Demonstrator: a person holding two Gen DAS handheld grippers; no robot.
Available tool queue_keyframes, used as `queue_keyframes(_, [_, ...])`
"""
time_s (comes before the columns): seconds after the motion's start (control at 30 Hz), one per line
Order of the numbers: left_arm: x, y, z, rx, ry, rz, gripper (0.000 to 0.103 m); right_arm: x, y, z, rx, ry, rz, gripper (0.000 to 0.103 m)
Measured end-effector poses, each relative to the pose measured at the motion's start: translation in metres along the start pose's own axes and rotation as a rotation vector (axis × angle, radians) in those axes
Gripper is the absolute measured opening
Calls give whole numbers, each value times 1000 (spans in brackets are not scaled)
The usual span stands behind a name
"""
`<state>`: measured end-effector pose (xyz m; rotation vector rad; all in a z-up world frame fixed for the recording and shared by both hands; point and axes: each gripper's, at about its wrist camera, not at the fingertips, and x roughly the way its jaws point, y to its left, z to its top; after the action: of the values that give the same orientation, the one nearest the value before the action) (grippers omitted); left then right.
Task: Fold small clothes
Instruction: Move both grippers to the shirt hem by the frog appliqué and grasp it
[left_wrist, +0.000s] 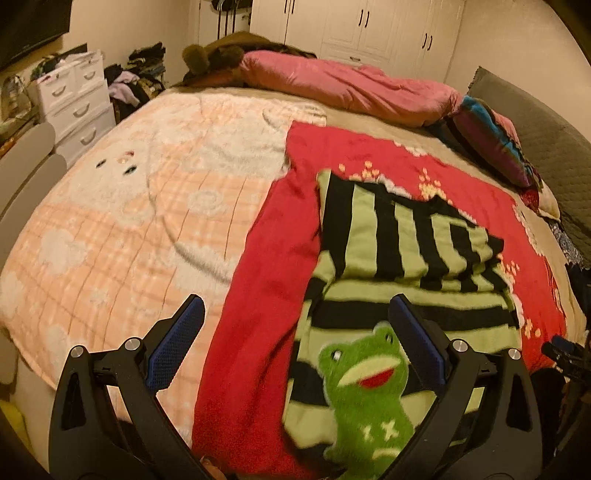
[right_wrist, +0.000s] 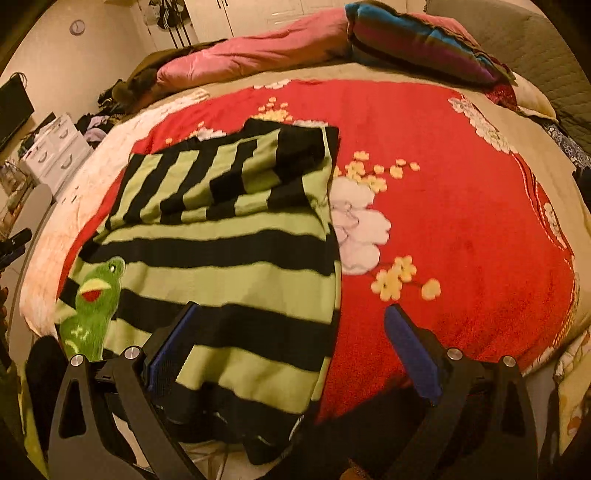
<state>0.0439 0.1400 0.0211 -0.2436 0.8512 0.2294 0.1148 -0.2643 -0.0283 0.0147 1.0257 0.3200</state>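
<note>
While both claws gape wide and empty, left claw (left_wrist: 295, 332) and right claw (right_wrist: 291, 336) hover over the striped sweater (right_wrist: 229, 236) (frog patch (left_wrist: 365, 387) at 6 o'clock).

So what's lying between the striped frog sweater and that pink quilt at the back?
Only red flowered blanket and a tan sheet strip separate striped sweater from pink quilt, per the right wrist view.

No readable text, labels, brands or numbers on any surface in either view.

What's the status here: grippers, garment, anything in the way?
Left gripper open, right gripper open, both empty. Striped frog sweater flat on red blanket, sleeves folded in. Nothing obstructing.
</note>
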Motion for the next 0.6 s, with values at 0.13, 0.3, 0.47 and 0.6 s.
queue_keyframes(0.13, [4, 8, -23, 11, 56, 6, 94, 1, 4, -7, -10, 23, 2, 98])
queue_keyframes(0.3, [12, 20, -48, 2, 131, -6, 94, 4, 6, -19, -13, 70, -3, 98])
queue_keyframes(0.47, [24, 23, -67, -39, 204, -87, 94, 13, 6, -35, -10, 132, 2, 98])
queue_keyframes(0.6, [37, 13, -83, -14, 267, -115, 94, 22, 9, -46, -15, 190, 9, 98])
